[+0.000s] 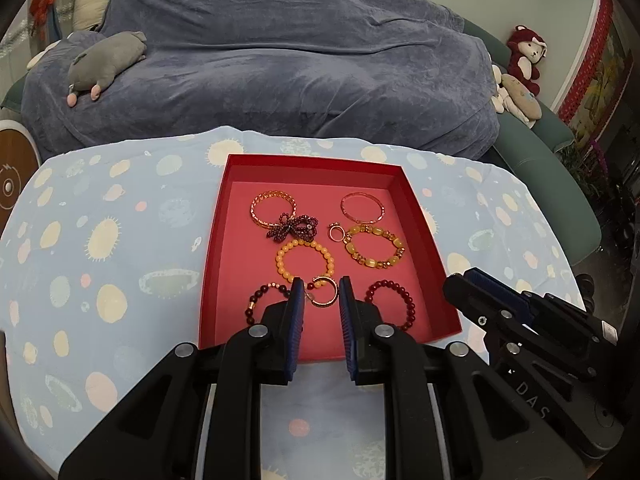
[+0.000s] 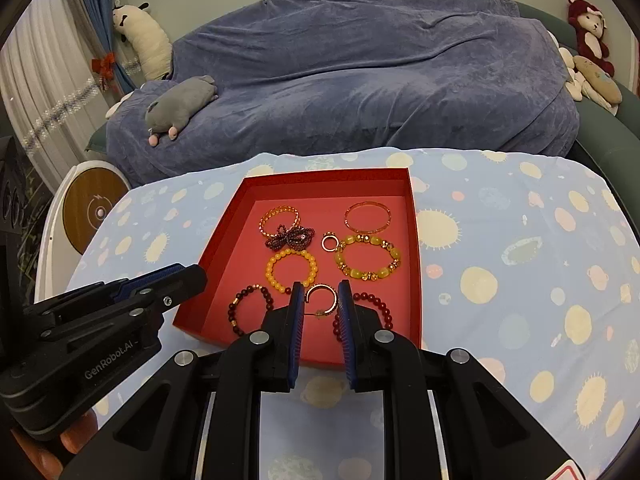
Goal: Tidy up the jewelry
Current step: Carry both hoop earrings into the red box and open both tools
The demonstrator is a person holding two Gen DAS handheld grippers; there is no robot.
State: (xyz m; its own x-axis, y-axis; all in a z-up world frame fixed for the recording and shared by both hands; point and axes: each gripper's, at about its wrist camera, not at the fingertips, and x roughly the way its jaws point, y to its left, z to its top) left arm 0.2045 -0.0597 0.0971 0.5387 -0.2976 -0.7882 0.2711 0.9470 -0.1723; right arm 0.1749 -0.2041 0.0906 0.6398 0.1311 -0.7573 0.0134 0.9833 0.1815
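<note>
A sofa (image 1: 280,60) draped in a blue-grey blanket fills the background, with a grey plush toy (image 1: 104,64) lying at its ten o'clock end and a red plush toy (image 1: 526,58) at two o'clock. In front stands a table under a pale blue cloth (image 1: 100,240) printed with planets and suns. At the cloth's centre sits a shallow red tray (image 1: 216,248) holding all the jewelry.

Inside the tray, a gold bangle (image 1: 272,208) lies at eleven o'clock, touching a tangle of dark garnet beads (image 1: 294,230). A thin gold bangle (image 1: 363,208) sits at one o'clock. A small ring (image 1: 335,233) lies near the middle, just beside a bracelet of yellow stones (image 1: 375,246) at three o'clock. An orange bead bracelet (image 1: 306,260) lies at the centre, an open gold hoop (image 1: 324,292) at six o'clock, and dark red bead bracelets at seven (image 1: 262,302) and five o'clock (image 1: 394,300).

The left gripper (image 1: 321,300) hangs above the tray's near edge, jaws a narrow gap apart, holding nothing. The right gripper (image 2: 319,300) hangs beside it, jaws likewise slightly apart and empty.
</note>
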